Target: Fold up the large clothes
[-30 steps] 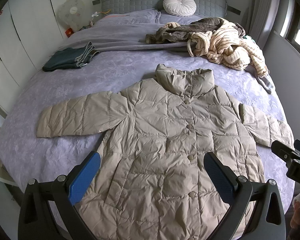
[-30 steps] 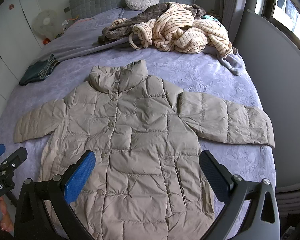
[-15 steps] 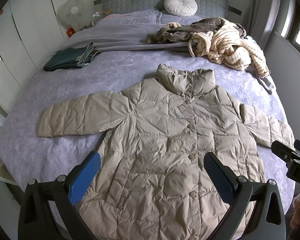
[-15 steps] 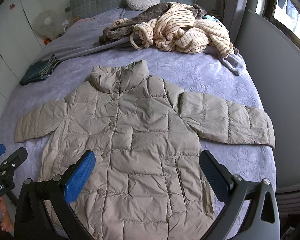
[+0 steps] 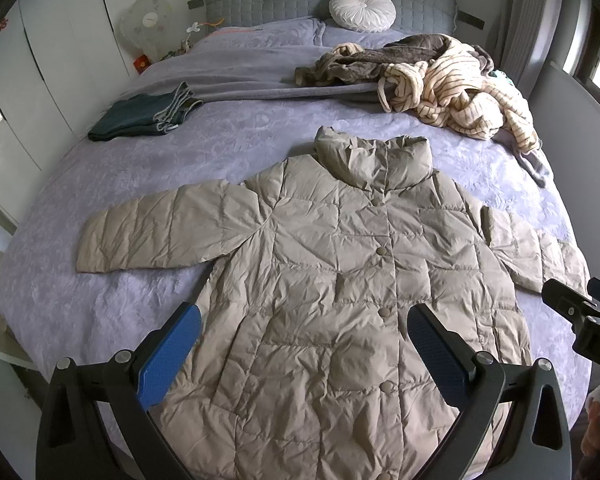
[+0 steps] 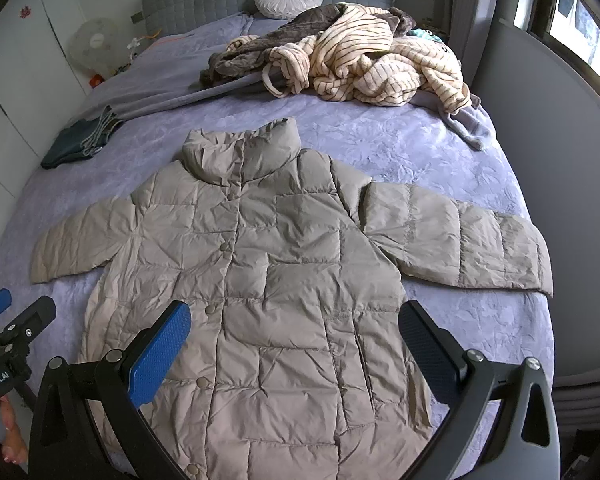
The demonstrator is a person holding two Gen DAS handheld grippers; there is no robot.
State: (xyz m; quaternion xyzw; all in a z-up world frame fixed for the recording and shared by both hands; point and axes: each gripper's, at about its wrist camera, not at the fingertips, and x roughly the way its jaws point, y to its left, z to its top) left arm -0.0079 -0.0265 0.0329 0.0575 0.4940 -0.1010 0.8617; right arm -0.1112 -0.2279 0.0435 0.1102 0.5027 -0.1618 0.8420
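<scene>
Here, jacket [image 5: 340, 280] flat on lilac bed [image 5: 236, 140], bedrm.

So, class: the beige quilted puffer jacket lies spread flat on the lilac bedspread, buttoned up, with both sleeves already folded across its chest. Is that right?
Not quite. The beige quilted puffer jacket does lie flat and buttoned on the lilac bedspread, but both sleeves stretch out sideways, not yet folded, as the right wrist view shows.

bottom hem of the beige quilted puffer jacket [image 5: 340, 300] runs off the frame in both views, and the left gripper's blue-padded fingers [image 5: 168, 356] cover part of its lower edge
</scene>
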